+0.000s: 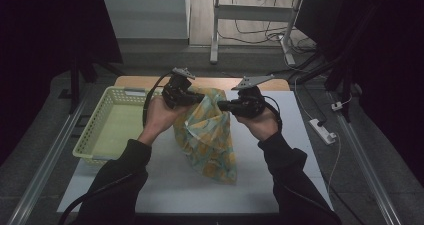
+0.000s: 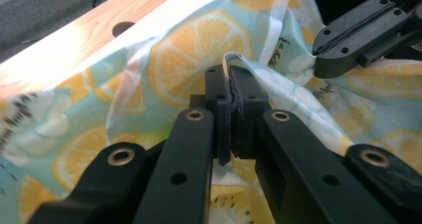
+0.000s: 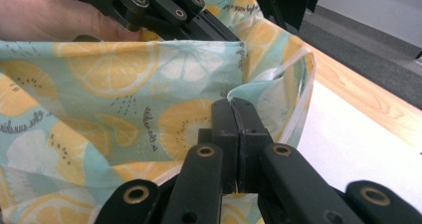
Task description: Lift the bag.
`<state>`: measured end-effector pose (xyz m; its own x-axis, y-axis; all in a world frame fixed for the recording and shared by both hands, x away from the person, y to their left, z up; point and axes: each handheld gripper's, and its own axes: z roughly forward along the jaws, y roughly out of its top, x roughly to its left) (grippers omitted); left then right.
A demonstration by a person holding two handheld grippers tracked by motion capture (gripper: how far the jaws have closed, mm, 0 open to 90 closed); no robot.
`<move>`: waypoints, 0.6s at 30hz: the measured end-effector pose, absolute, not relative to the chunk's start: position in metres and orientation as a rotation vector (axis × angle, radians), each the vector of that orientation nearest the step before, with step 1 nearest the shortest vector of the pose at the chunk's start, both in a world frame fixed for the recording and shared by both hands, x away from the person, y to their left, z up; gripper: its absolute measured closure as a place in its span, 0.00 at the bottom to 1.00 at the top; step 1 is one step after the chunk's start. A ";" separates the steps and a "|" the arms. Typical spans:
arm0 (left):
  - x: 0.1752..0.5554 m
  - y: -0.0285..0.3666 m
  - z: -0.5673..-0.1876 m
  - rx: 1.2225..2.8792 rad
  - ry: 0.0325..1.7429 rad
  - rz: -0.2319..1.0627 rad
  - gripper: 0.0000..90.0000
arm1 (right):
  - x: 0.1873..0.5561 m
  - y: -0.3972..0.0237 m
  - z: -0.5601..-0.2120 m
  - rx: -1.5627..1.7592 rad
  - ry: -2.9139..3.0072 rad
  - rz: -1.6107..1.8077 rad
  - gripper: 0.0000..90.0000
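A lemon-print cloth (image 1: 210, 137), pale blue with yellow slices, hangs between both grippers and trails down onto the white tabletop (image 1: 165, 185). My left gripper (image 1: 199, 99) is shut on the cloth's upper edge; in the left gripper view the cloth (image 2: 149, 59) has a fold pinched at that gripper's (image 2: 230, 82) tip. My right gripper (image 1: 221, 105) is shut on the cloth's edge too, close beside the left one. In the right gripper view the hem of the cloth (image 3: 99, 84) is clamped at the tip of that gripper (image 3: 234, 104), and the left gripper (image 3: 219, 35) crosses above it.
A pale yellow-green plastic basket (image 1: 102, 107) stands at the table's left side. A wooden strip (image 1: 140, 80) runs along the far edge of the table. Beyond it stand table legs and floor cables; a power strip (image 1: 322, 130) lies on the floor at the right.
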<state>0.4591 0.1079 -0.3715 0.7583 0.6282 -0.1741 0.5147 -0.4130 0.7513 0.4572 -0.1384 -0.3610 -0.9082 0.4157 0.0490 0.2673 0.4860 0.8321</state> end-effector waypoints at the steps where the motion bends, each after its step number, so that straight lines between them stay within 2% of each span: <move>1: 0.459 0.108 -0.373 2.100 0.857 0.169 0.96 | 0.458 -0.137 -0.363 0.601 2.569 1.396 1.00; 9: 0.462 0.110 -0.391 2.094 0.875 0.143 0.93 | 0.460 -0.133 -0.373 0.615 2.585 1.376 0.98; 18: 0.457 0.120 -0.379 2.035 0.833 0.176 0.76 | 0.460 -0.134 -0.365 0.633 2.556 1.398 0.89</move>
